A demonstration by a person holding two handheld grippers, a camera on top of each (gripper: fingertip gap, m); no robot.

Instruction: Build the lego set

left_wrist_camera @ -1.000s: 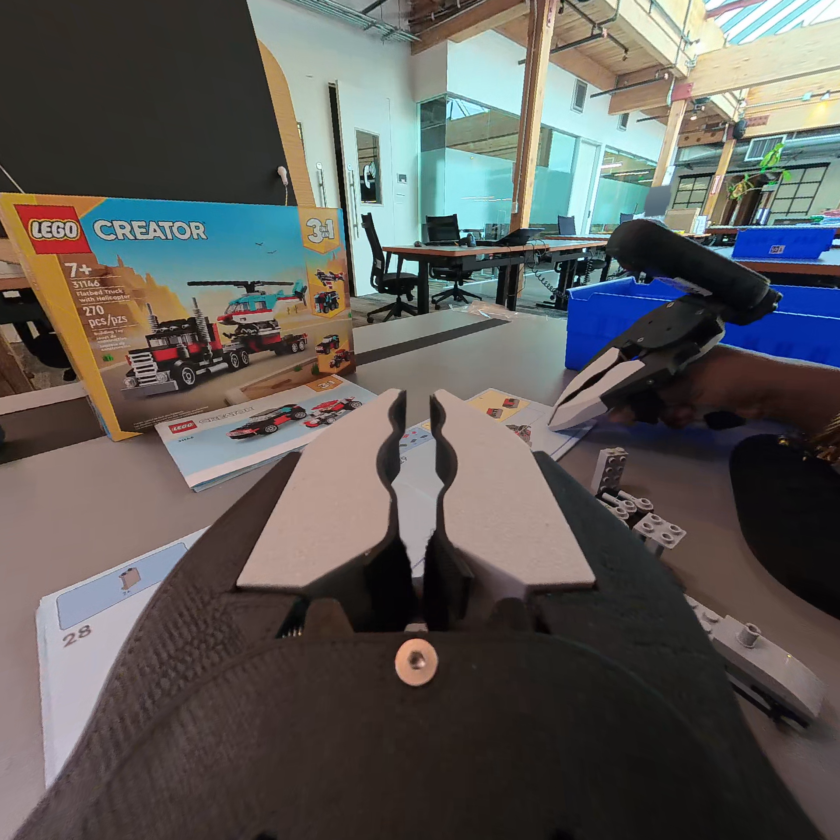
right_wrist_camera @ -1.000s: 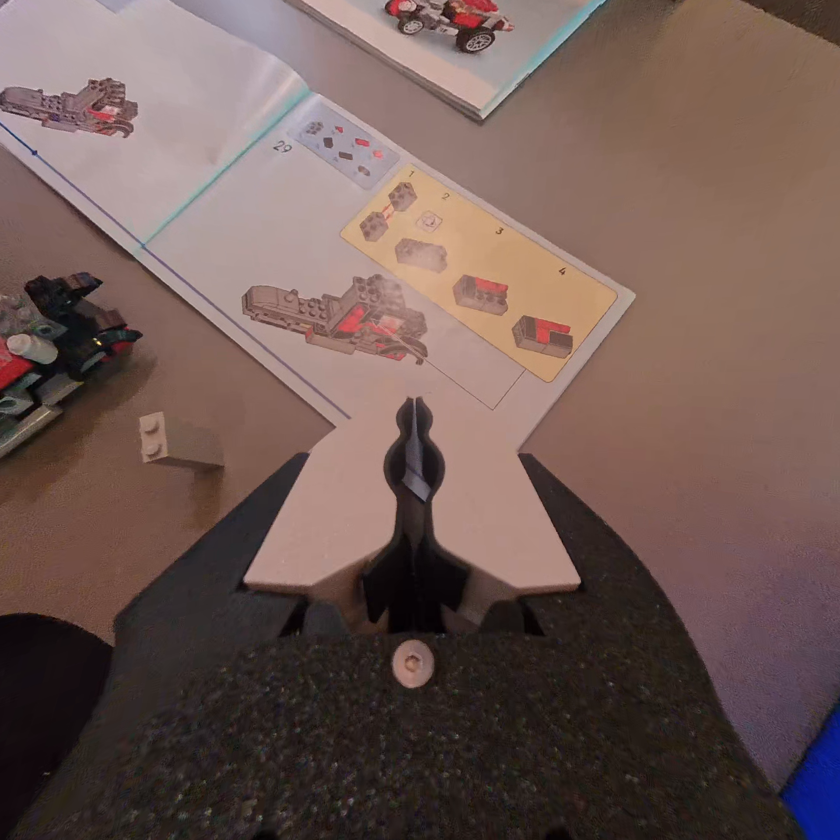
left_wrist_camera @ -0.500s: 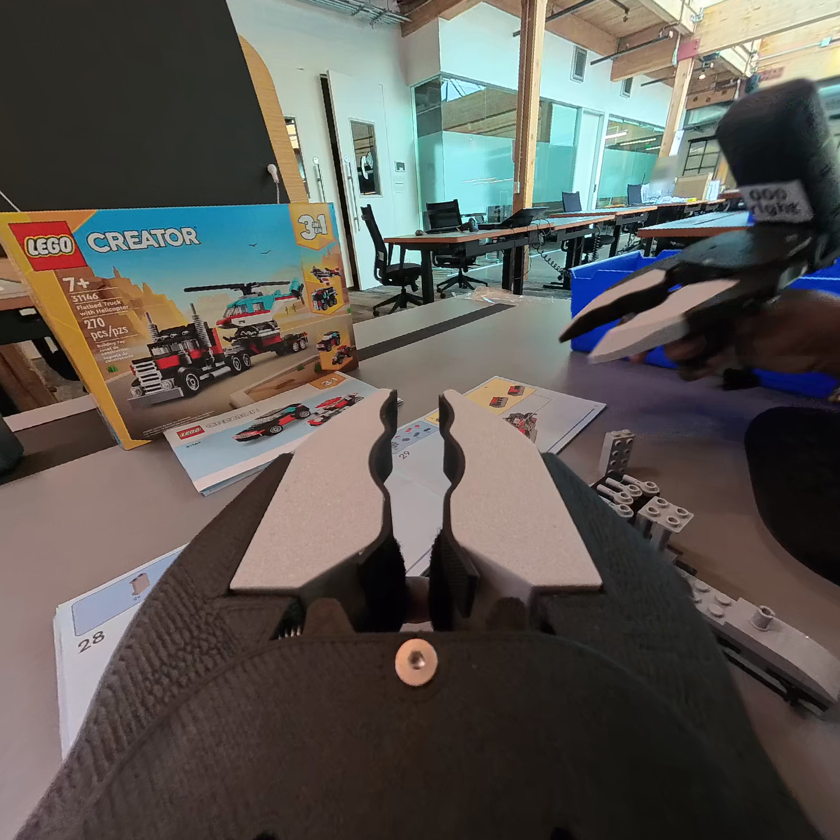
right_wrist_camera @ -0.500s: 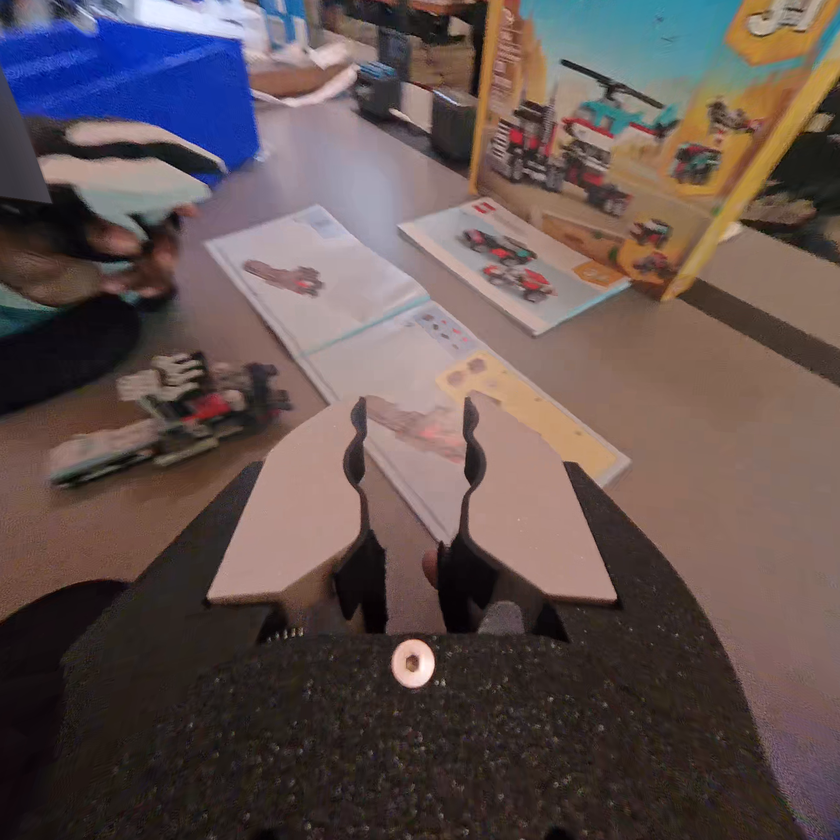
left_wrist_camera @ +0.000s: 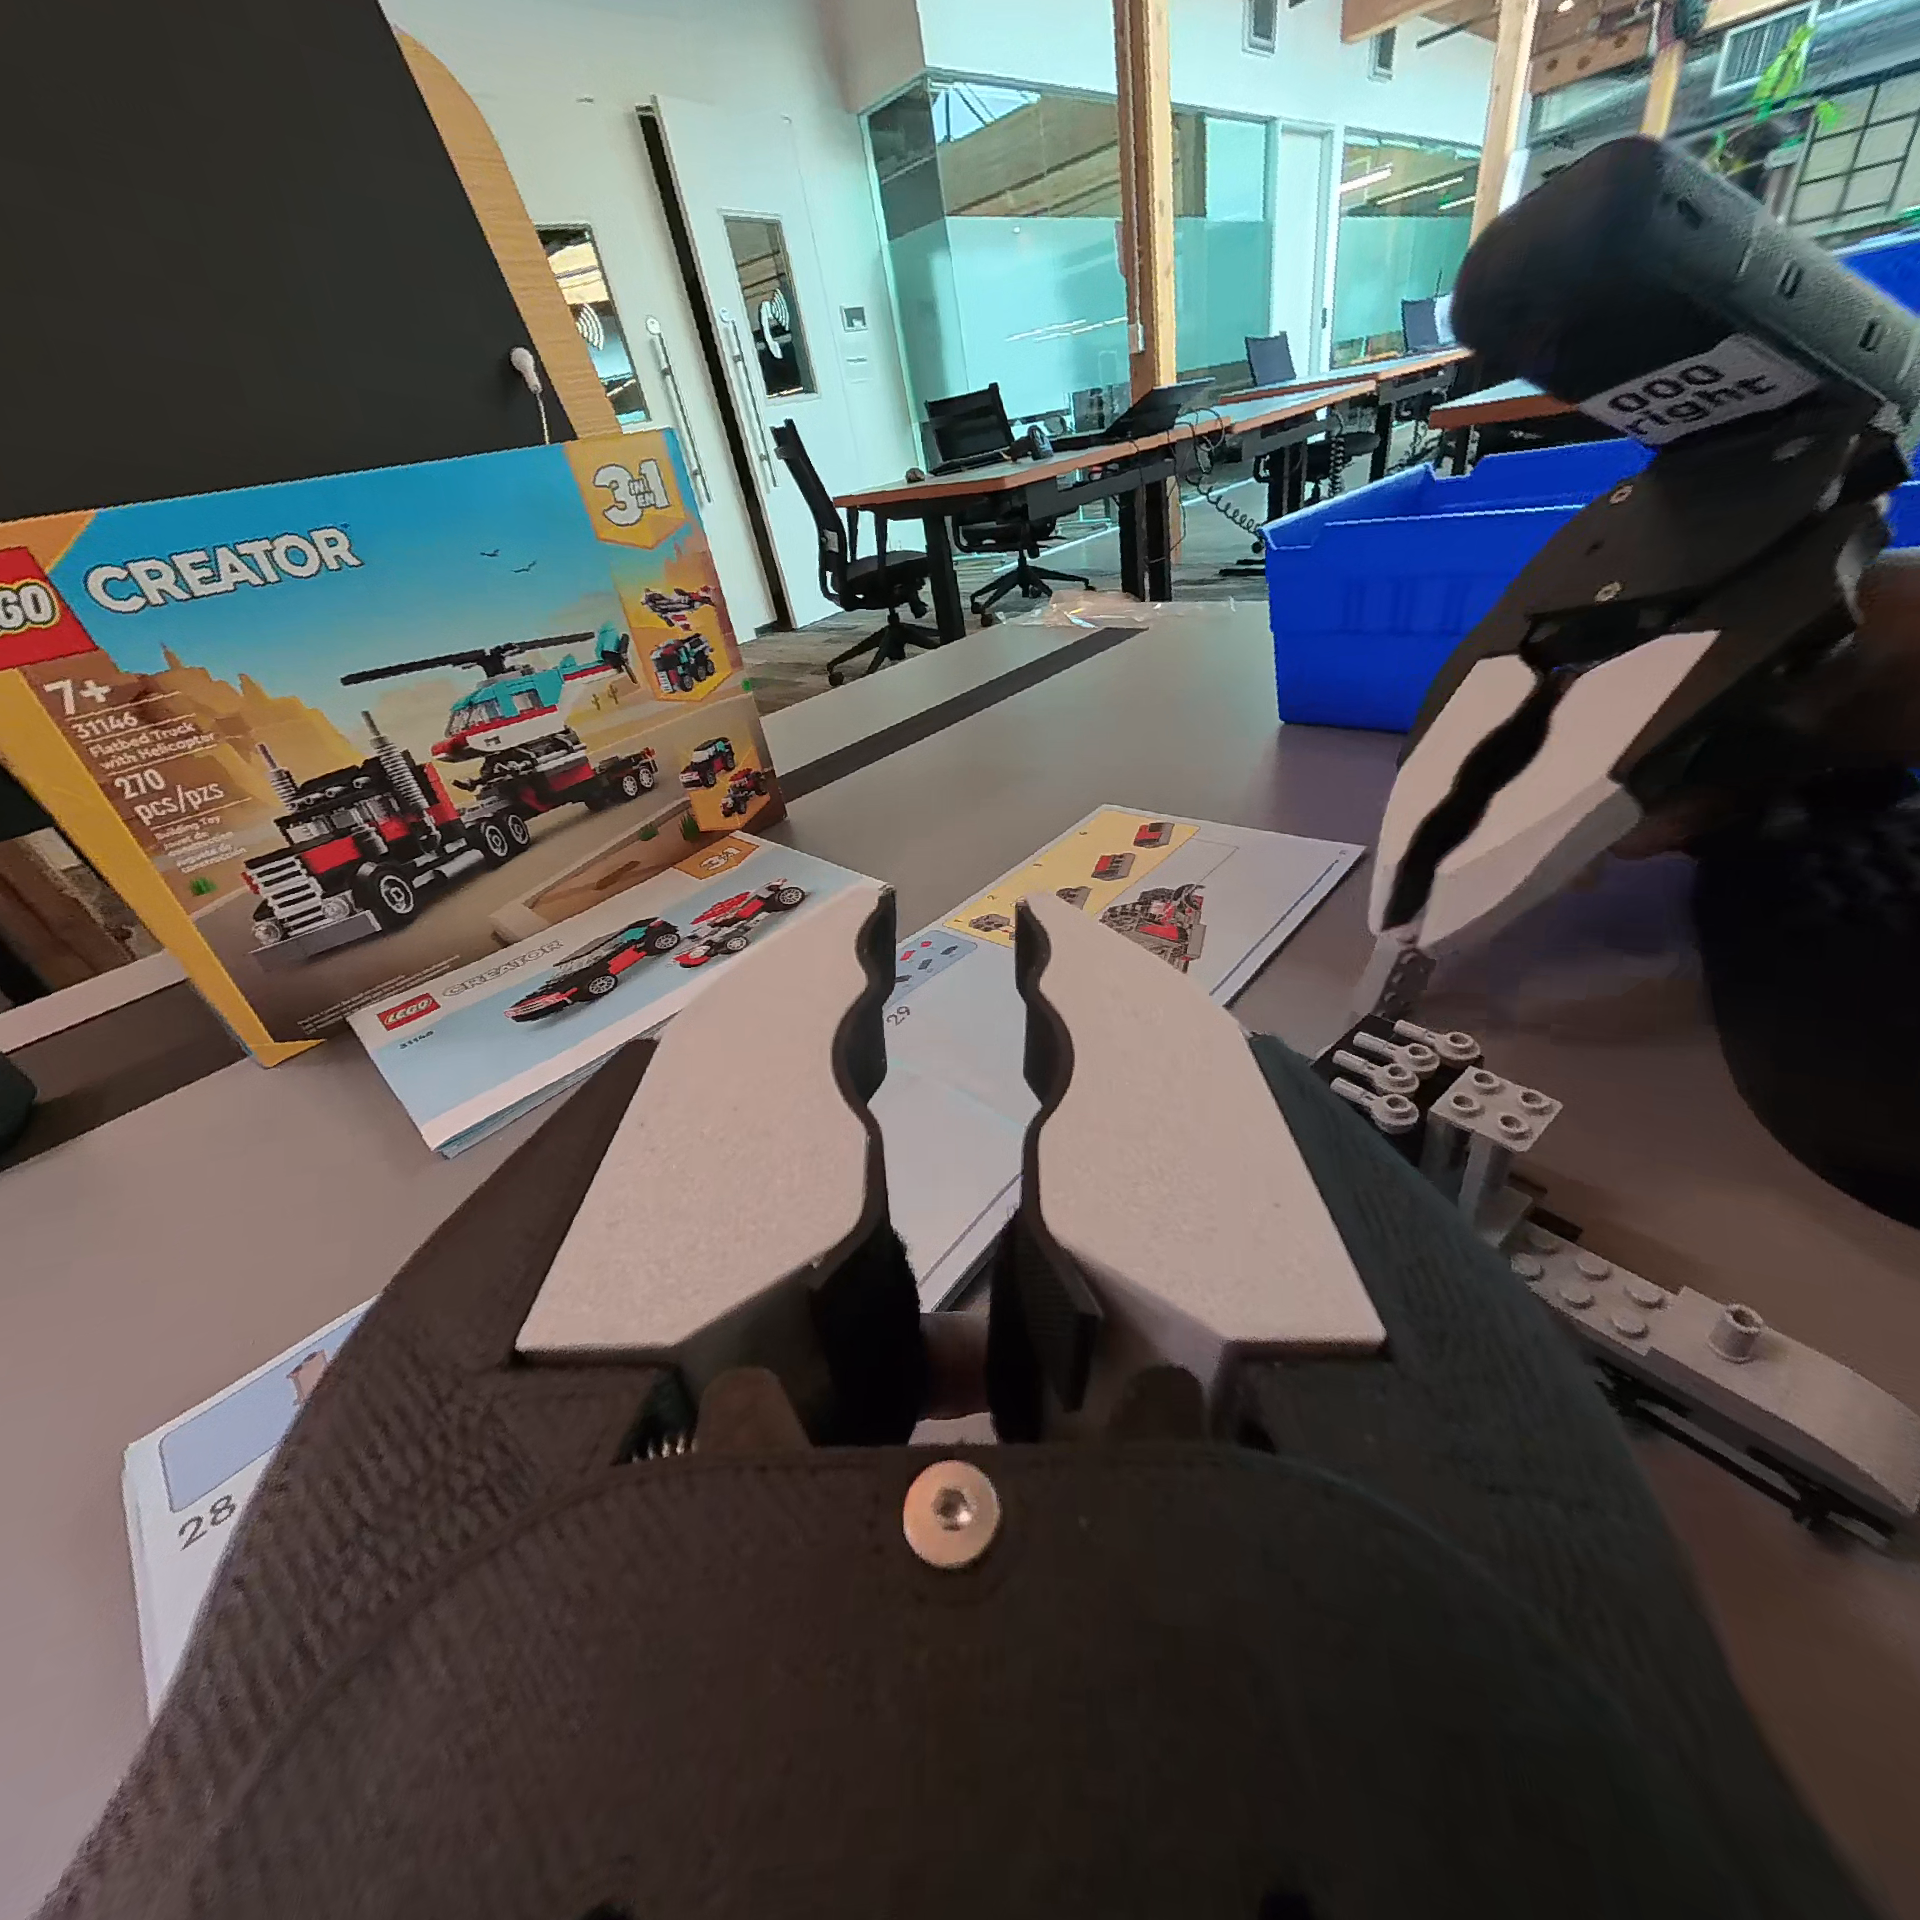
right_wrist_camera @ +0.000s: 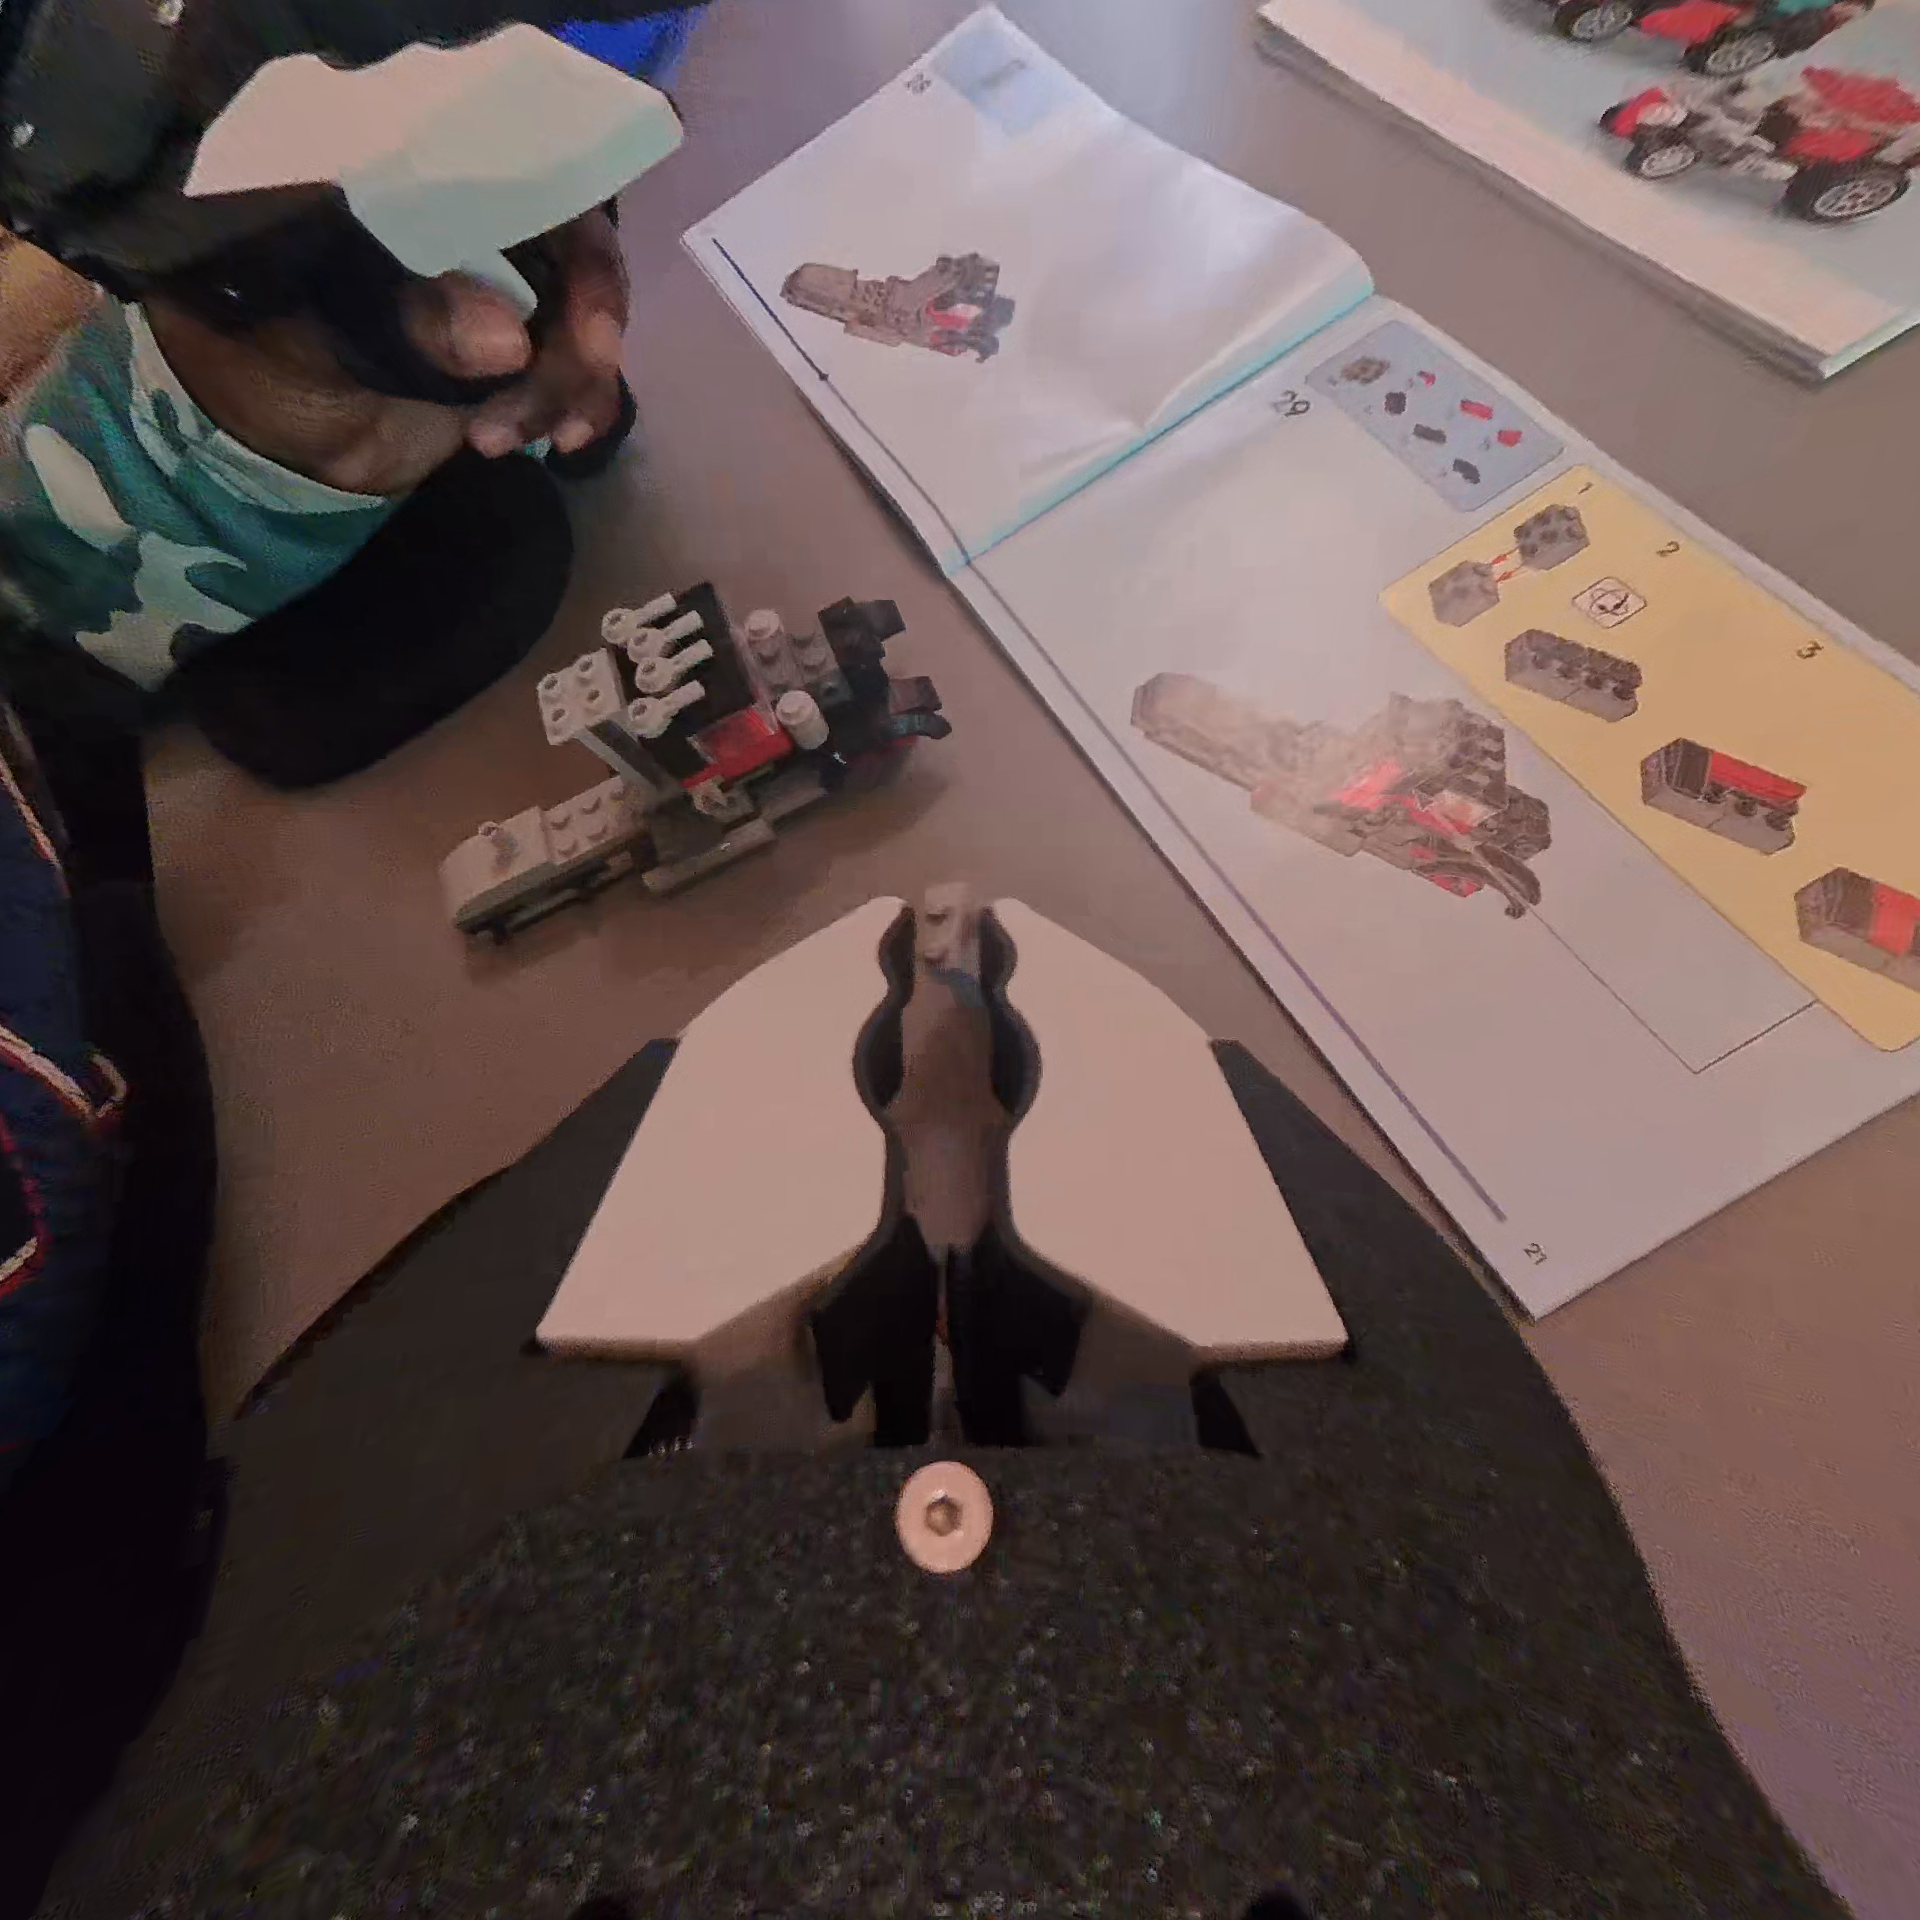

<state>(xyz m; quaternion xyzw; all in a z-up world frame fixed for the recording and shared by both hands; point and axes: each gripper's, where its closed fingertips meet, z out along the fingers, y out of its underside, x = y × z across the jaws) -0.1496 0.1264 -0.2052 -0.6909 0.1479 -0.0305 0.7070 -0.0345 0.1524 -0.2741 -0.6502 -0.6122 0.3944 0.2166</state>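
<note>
Your right tool [right_wrist_camera: 945, 920] pinching a small grey brick [right_wrist_camera: 948, 925], seen only from its wrist, your left tool [left_wrist_camera: 951, 925] slightly parted, empty, box [left_wrist_camera: 384, 717] in left view alone

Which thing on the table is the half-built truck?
Find the open instruction booklet on the grey table. Beside its left page sits the half-built truck. It's the only brick model there: grey, black and red, with little grey pins poking out.

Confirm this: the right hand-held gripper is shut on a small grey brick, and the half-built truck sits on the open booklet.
One error: the right wrist view shows the half-built truck on the table beside the open booklet, not on it. The right hand-held gripper is shut on a small grey brick.
</note>
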